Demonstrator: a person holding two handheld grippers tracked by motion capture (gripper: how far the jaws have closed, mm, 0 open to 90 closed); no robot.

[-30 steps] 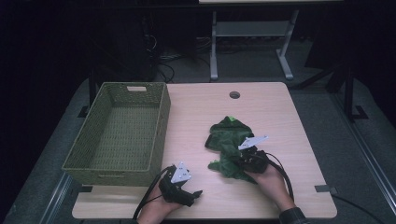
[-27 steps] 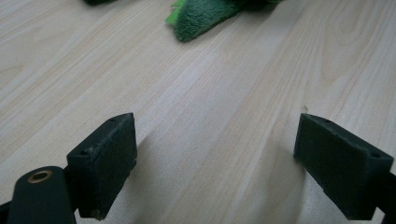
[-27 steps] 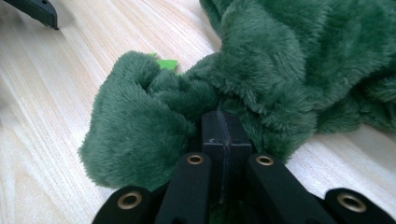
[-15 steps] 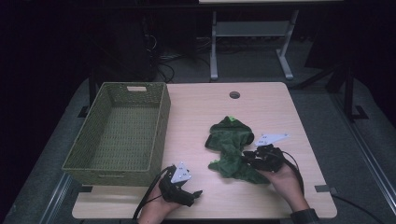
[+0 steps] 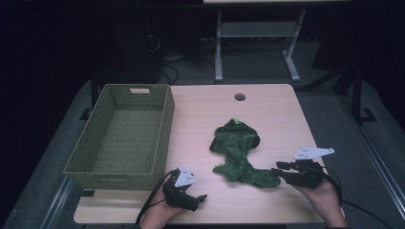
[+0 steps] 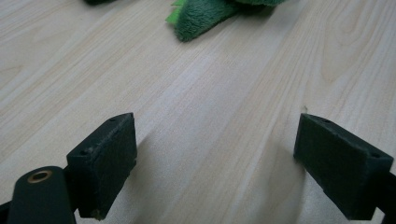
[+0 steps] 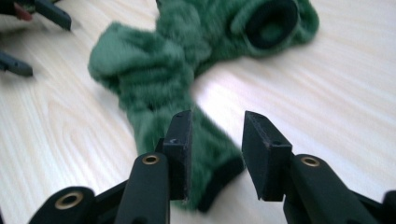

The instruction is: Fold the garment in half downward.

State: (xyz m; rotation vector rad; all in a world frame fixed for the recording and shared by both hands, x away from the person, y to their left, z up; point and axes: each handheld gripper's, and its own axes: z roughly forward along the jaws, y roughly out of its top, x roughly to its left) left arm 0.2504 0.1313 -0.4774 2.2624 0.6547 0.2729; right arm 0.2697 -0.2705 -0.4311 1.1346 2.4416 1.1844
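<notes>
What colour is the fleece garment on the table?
Dark green fleece garment, clearest in the right gripper view.

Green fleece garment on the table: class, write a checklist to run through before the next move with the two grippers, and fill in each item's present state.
1. Green fleece garment lies wholly on the table, outside the basket: ok.
2. Right gripper free of the cloth: its jaws have just been opening and stand apart; the sleeve end lies under the gap, pads not pressing it: ok.
3. Left gripper open, with bare wood between its jaws: ok.
4. Wicker basket has room for the garment: ok, nothing shows inside.
5. Garment laid out flat: not ok, it is bunched and twisted.
6. Whether the garment is folded over on itself: cannot tell.
</notes>
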